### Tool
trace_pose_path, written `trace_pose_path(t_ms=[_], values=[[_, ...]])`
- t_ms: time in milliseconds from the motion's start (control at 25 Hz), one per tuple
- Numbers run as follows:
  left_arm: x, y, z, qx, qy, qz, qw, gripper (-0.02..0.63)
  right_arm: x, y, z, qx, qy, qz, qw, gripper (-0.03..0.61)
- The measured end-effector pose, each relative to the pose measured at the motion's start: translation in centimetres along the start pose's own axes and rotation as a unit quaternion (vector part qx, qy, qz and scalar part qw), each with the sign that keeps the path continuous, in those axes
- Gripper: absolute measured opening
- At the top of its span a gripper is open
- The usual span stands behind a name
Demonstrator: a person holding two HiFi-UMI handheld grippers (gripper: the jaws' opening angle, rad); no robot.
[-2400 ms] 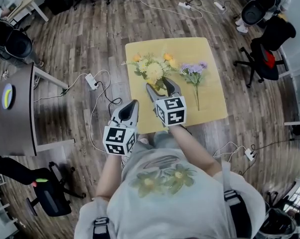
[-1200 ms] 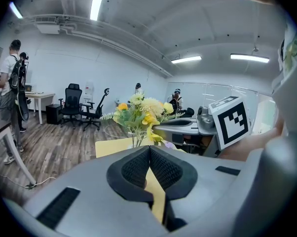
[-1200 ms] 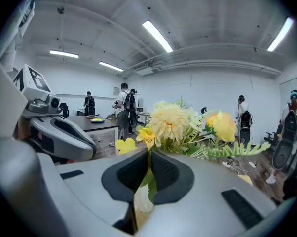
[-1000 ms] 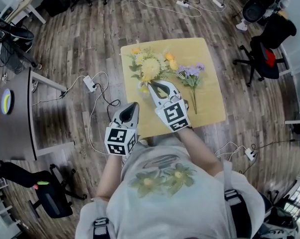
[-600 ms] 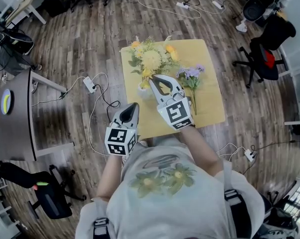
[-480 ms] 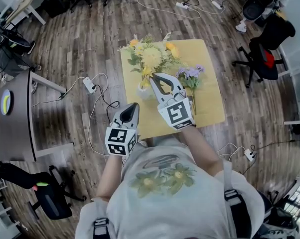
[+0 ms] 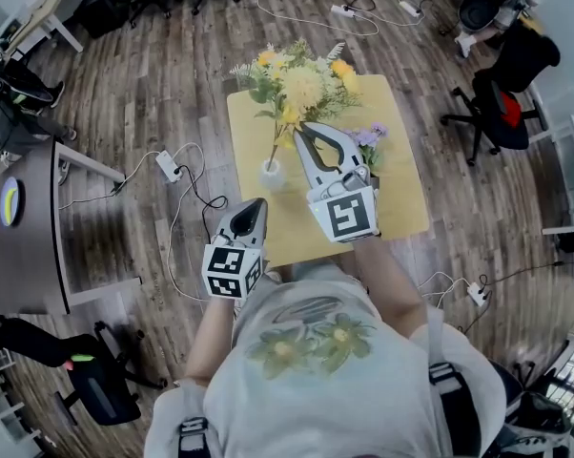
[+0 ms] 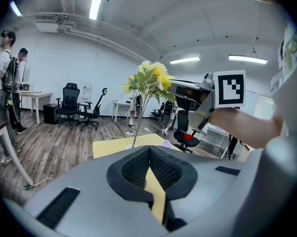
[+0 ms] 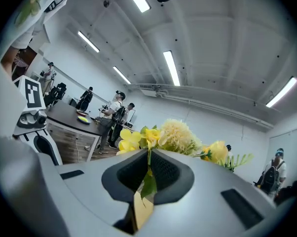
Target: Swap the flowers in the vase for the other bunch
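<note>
Yellow bouquet — higher, upright, leafy

Square yellow wooden surface on the dark plank floor. A small white vase stands near its left edge, about midway along. A purple flower bunch lies right of centre, blooms toward the far edge, stems hidden.

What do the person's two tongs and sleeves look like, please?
Both the left tongs and the right tongs are grey, tapering shells with black ribbed pads inside. Each carries a white cube printed with black square markers. No cables show on them. The person wears a pale short-sleeved T-shirt with a flower print, and straps with dark buckles.
</note>
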State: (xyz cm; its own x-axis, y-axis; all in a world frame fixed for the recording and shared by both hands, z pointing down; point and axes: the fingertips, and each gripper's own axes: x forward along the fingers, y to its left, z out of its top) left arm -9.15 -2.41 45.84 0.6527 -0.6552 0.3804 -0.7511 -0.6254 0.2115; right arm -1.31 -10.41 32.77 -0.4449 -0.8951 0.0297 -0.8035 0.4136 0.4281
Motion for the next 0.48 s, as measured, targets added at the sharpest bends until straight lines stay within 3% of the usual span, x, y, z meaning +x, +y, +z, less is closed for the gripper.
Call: trace_pose_path(t_ms=[480], values=[[-0.4,0.0,0.3,0.003,0.0,-0.005,1.0,0.018,-0.7,-2.4,1.0,-0.024,-0.006,-0.031,0.999,0.048]])
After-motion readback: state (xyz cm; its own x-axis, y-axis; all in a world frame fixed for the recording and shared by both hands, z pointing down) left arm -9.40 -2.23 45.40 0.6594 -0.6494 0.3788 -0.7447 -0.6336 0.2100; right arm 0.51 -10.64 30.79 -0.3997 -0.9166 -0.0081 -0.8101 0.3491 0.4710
